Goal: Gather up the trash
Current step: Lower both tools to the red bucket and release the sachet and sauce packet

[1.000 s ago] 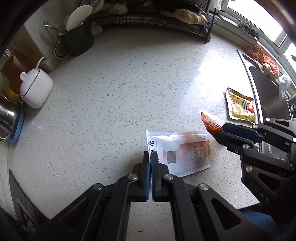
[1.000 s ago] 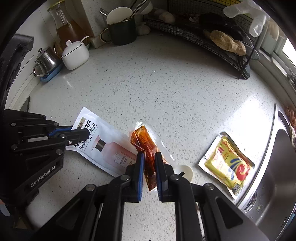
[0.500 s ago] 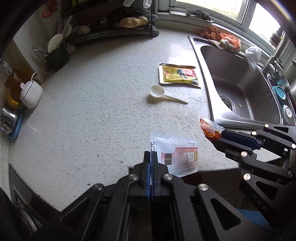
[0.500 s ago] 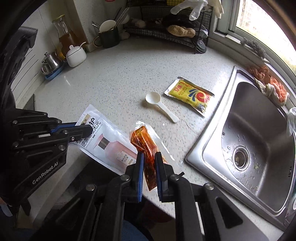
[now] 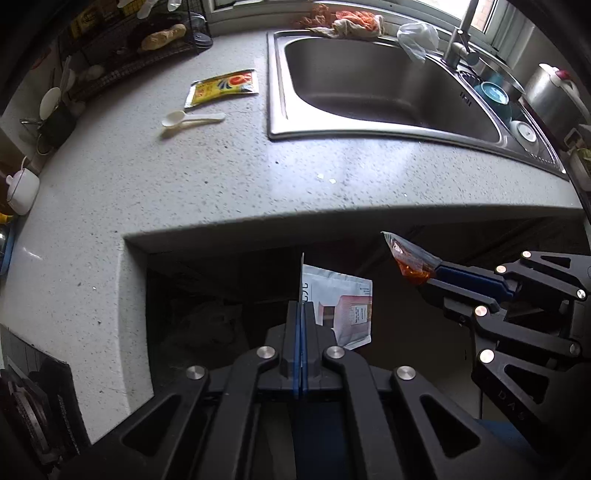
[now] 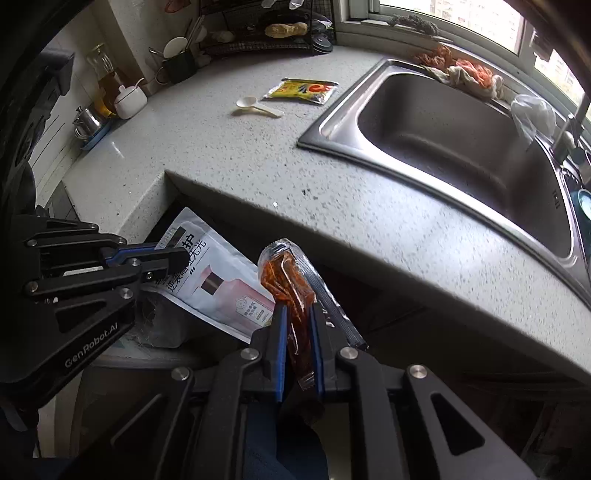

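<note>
Right wrist view: right gripper (image 6: 298, 325) clenches the red sauce packet (image 6: 286, 280) and left gripper (image 6: 177, 258) clamps the white pouch (image 6: 221, 291), both held below the countertop's (image 6: 258, 166) front edge.

A pale speckled stone surface (image 5: 229, 173) wraps round a corner, its front edge thick and squared above a dark recess; a stainless steel sink (image 6: 454, 122) is set into it, with a tap (image 5: 461, 40) at its far rim; daylight comes through a window (image 6: 461, 18) behind the sink and lies as a soft glare on the stone; a black wire rack (image 6: 266, 33) stands in the far corner against a light speckled wall (image 6: 122, 33); white tiles (image 6: 48, 136) line the wall at the left.
</note>
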